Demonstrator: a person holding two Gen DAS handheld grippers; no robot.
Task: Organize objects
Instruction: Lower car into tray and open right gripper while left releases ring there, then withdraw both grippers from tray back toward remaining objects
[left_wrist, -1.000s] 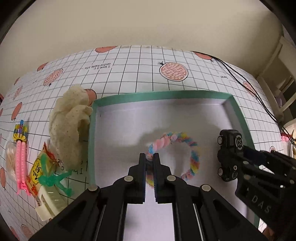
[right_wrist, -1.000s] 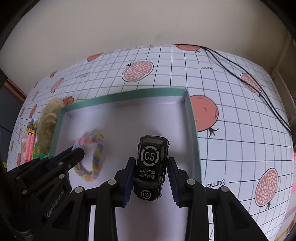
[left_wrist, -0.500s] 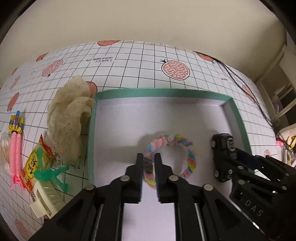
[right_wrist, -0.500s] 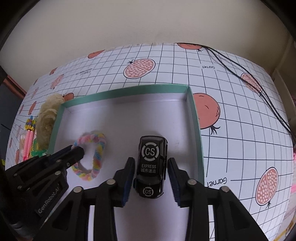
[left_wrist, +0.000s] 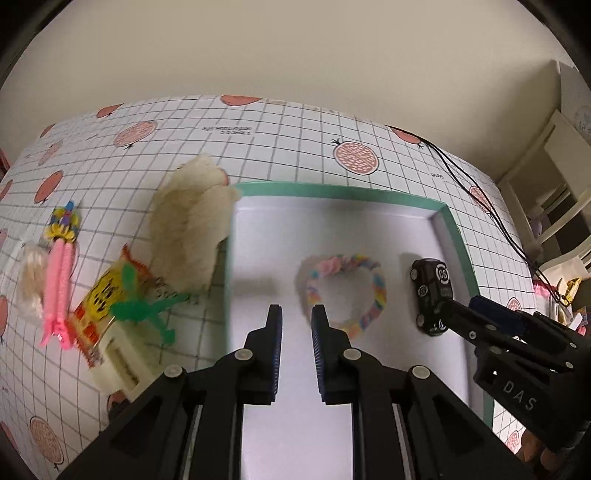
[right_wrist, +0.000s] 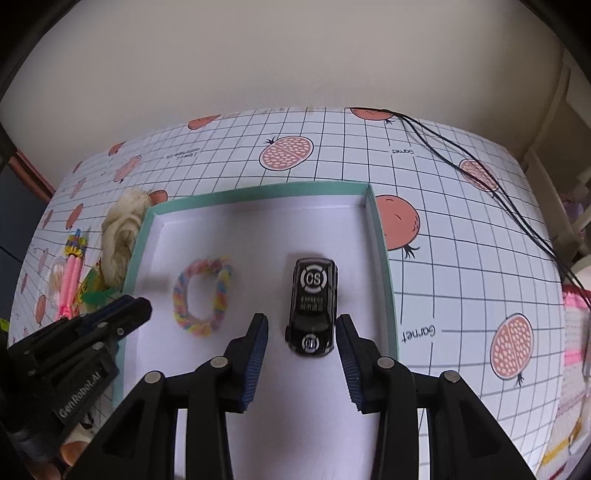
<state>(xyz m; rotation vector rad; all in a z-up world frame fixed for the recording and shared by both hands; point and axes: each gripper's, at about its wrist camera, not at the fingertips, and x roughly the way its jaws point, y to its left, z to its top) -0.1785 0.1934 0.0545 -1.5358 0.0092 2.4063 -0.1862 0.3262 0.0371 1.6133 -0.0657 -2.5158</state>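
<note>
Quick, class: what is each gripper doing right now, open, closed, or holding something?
Left gripper: open, holding nothing.
Right gripper: open, jaws either side of the black toy car, not gripping it.

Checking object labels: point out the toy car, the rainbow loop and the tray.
toy car (right_wrist: 313, 302), right wrist view, on its roof.
rainbow loop (right_wrist: 221, 291), right wrist view, right strand.
tray (right_wrist: 258, 194), right wrist view, far green rim.
</note>
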